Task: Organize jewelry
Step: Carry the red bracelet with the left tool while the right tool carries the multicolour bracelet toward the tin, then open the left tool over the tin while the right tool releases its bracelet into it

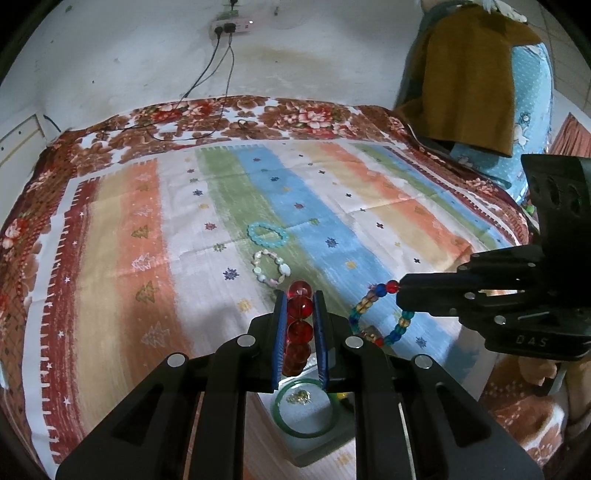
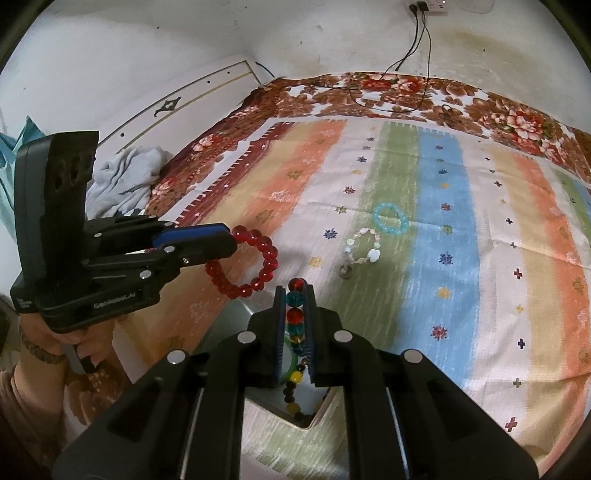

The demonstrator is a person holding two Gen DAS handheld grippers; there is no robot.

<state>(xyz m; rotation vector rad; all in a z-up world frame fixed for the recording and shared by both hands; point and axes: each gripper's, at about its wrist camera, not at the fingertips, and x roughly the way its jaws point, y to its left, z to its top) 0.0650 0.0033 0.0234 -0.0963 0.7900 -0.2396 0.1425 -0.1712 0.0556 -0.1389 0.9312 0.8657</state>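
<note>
My left gripper is shut on a red bead bracelet, which hangs as a loop in the right wrist view. My right gripper is shut on a multicoloured bead bracelet, also seen in the left wrist view. Both are held above a grey box that holds a green bangle and a small gold piece. On the striped cloth lie a turquoise bead bracelet and a pale shell bracelet, ahead of both grippers.
A striped cloth covers a floral bedspread. Black cables run from a wall power strip onto the bed. A brown and blue fabric pile stands at the far right. A grey towel lies left.
</note>
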